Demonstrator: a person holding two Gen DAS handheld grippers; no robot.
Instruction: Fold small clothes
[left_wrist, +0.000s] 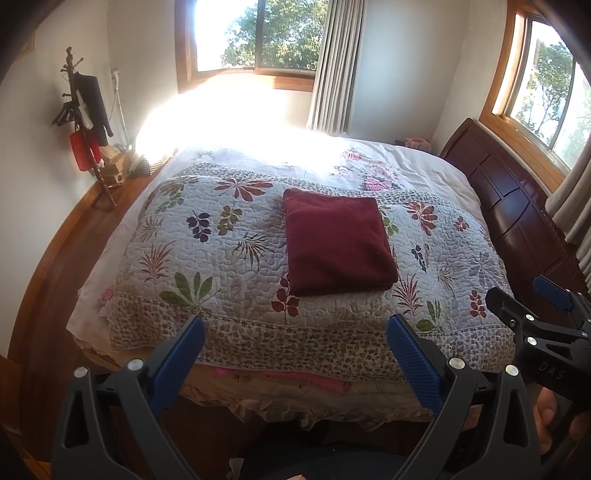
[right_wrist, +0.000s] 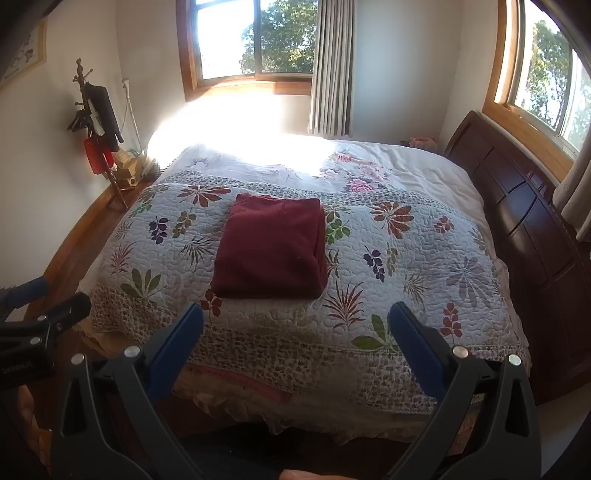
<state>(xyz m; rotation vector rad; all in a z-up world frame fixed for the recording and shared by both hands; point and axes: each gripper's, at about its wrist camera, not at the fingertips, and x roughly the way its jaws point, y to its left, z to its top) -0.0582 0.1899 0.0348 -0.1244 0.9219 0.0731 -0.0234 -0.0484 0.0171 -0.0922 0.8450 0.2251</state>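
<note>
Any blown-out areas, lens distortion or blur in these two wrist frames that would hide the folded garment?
Left wrist view: sunlight from the window whites out the far side of the bed; the folded maroon garment stays evenly lit and sharp. Right wrist view: the same glare patch, garment clear. Both views: fisheye bends walls and window frames at the edges.

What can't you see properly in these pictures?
- What sort of clothing the folded red cloth is: in both views its folds hide its shape.
- The far end of the bed: sun glare washes it out in both views.
- The pink thing in the far corner: too small to tell.
- The right claw in the left view: cut off by the edge.
- The left claw in the right view: cut off too.
</note>
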